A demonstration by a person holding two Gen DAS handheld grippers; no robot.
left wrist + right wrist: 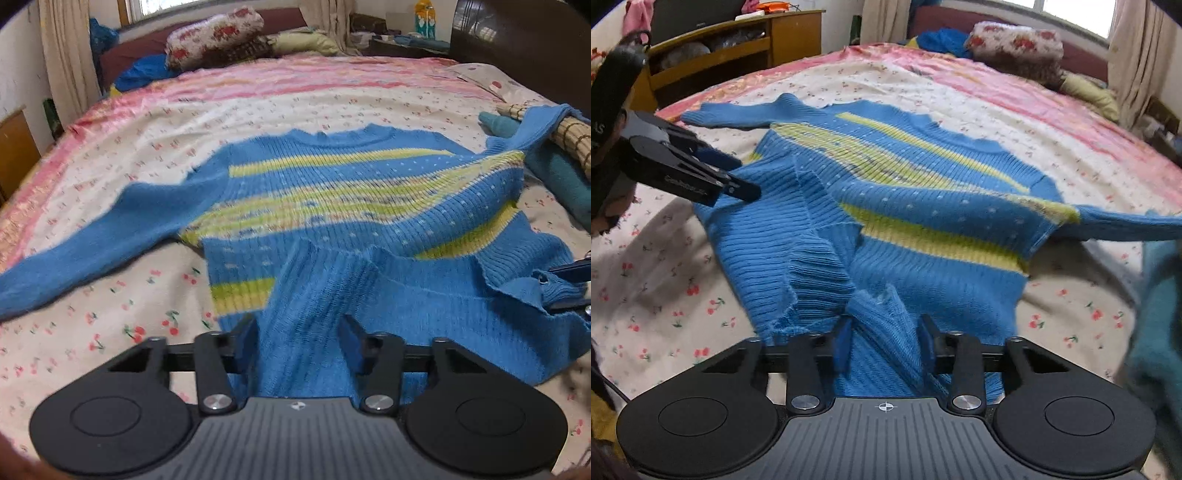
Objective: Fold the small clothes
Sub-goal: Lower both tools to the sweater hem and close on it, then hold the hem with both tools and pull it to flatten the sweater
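- Two grippers, both closed on the hem of one blue sweater (pixel 332 192).
- Left gripper (pixel 299 332): fingers clamped on a raised fold of blue knit at the lower edge.
- Right gripper (pixel 884 332): fingers pinching another bunch of the same hem, ribbed edge crumpled just beside it.
- Sweater: spread on the bed sheet (pixel 110 302) with cherry print, neck away from the cameras, yellow-green stripes across the chest.
- One sleeve flat on the sheet, other sleeve resting over a teal cloth (pixel 561 173) and a bamboo mat roll (pixel 569 136).
- Flowered pillow (pixel 214 33) far behind, near the window.
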